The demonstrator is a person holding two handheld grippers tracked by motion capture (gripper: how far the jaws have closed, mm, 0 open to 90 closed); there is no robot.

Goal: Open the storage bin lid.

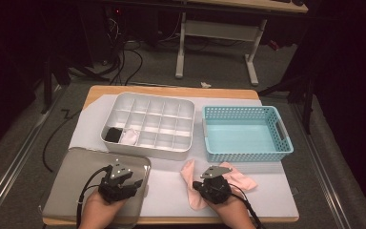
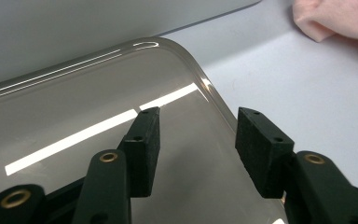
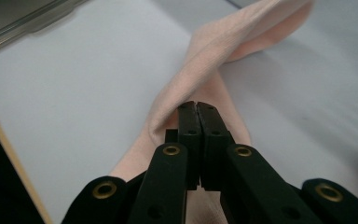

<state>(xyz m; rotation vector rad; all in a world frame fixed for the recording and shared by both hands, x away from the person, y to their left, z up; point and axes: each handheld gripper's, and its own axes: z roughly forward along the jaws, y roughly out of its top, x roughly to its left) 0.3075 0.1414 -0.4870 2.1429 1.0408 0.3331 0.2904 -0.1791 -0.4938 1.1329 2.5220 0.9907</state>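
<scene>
In the high view the right gripper (image 1: 213,183) covers the middle of the pink cloth (image 1: 194,191), so where the pads meet it is hidden there. In the right gripper view the cloth (image 3: 223,51) runs out past the top edge and under the closed jaws, and whether any fabric is pinched between them cannot be told. The grey tray (image 1: 76,176) is cut by the bottom edge. The dark and white items (image 1: 121,136) in the divided organiser's (image 1: 147,98) front-left compartments are too small to identify.
</scene>
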